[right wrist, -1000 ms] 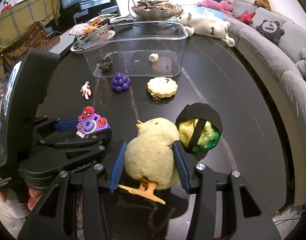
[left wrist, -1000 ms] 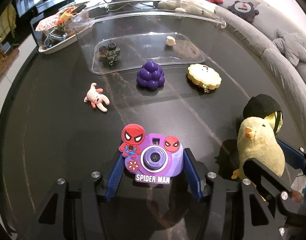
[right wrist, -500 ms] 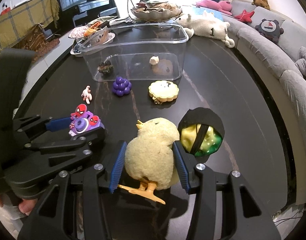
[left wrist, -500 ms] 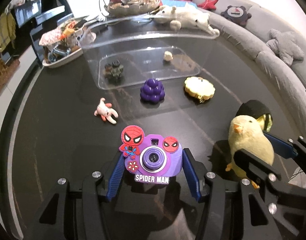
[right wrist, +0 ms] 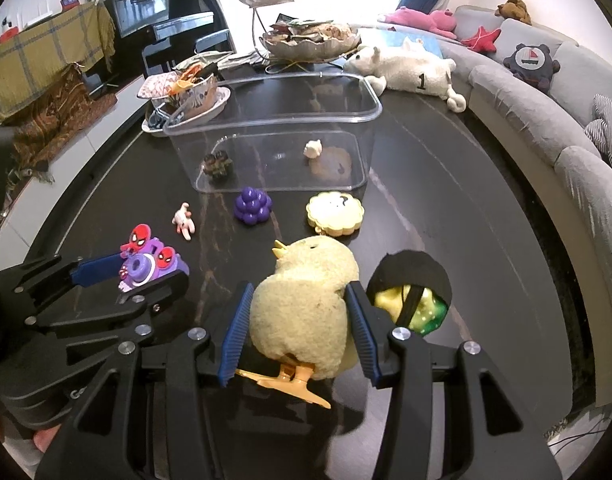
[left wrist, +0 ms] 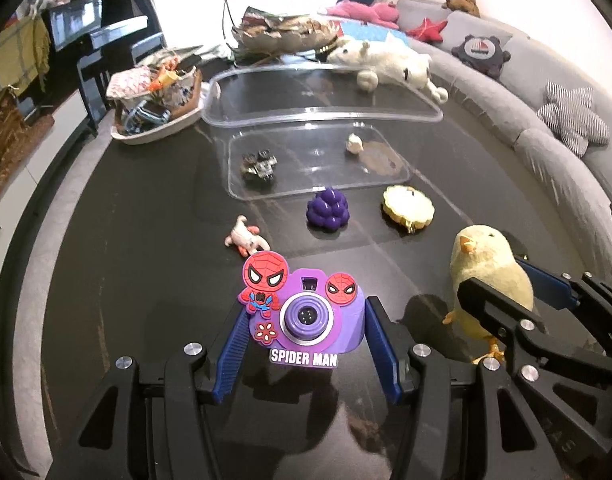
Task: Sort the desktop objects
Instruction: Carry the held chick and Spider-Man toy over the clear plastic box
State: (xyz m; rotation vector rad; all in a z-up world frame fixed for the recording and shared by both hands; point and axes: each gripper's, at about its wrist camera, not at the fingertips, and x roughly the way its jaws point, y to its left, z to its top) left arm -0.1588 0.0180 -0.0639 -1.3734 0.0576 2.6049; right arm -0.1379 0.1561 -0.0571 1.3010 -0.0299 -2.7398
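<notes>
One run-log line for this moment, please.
left gripper: shut on Spider-Man camera | right gripper: shut on yellow chick | clear bin: not reached

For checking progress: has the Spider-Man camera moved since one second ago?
Yes. In the right wrist view the Spider-Man camera shifted left and up-frame, toward the pink figure.

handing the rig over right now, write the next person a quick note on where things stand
Left gripper: shut on the Spider-Man toy camera, held above the table.
Right gripper: shut on the yellow chick plush.
Clear bin: already holds a small dark toy vehicle, a small white figure and a brown flat piece.
Still on the table: pink figure, purple grapes, yellow flower-shaped case, green-gold ball in black wrap.
Left: presumably bin the two held toys, then those four.
</notes>
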